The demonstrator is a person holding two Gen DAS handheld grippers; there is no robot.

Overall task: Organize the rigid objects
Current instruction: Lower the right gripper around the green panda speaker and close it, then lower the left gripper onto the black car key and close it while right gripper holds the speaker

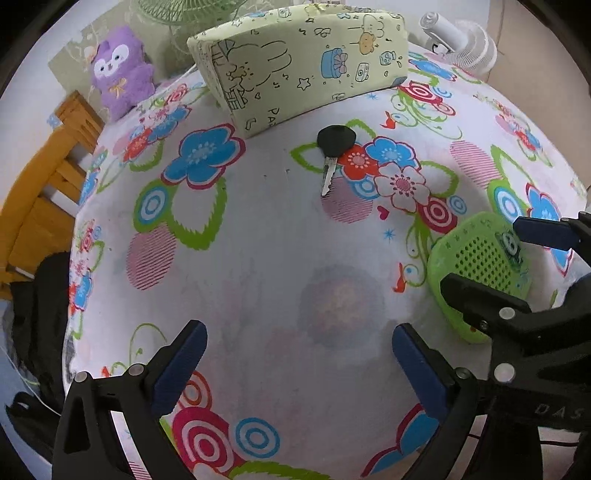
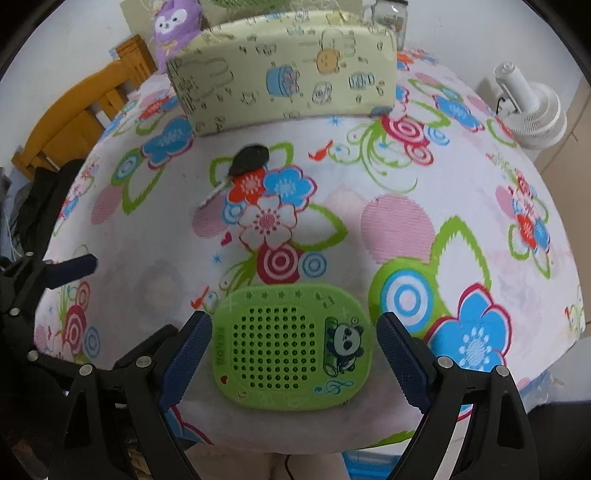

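Nearest the right wrist camera, the right gripper (image 2: pixel 293 349) points down with its 2 blue-padded fingers (image 2: pixel 188 354) spread wide on either side of a green perforated case (image 2: pixel 291 347) printed with a panda. The case lies flat on the cloth between the pads; small gaps show on both sides, so nothing is pinched. In the left wrist view the left gripper (image 1: pixel 297 358) is likewise spread wide, its jaws over bare cloth with nothing between them, and the green case sits off to its right with the right gripper over it.

The surface is a table (image 1: pixel 258 229) covered by a white cloth (image 2: pixel 461 177) printed with blue, red and white flowers, green leaves and pink striped discs. Farther in, a black-headed key (image 1: pixel 330 155) lies flat on the cloth, its metal blade pointing toward the grippers, well apart from the case. Just beyond the key stands a pale green fabric pouch (image 1: pixel 299 59) patterned with cartoon rabbits.

Behind the table, a purple plush toy (image 1: pixel 120 74) sits at the far left corner, beside an orange wooden chair (image 1: pixel 48 184). A white fan (image 2: pixel 528 110) stands at the right, and a green fan (image 1: pixel 173 11) shows partly behind the pouch, against a pale wall.
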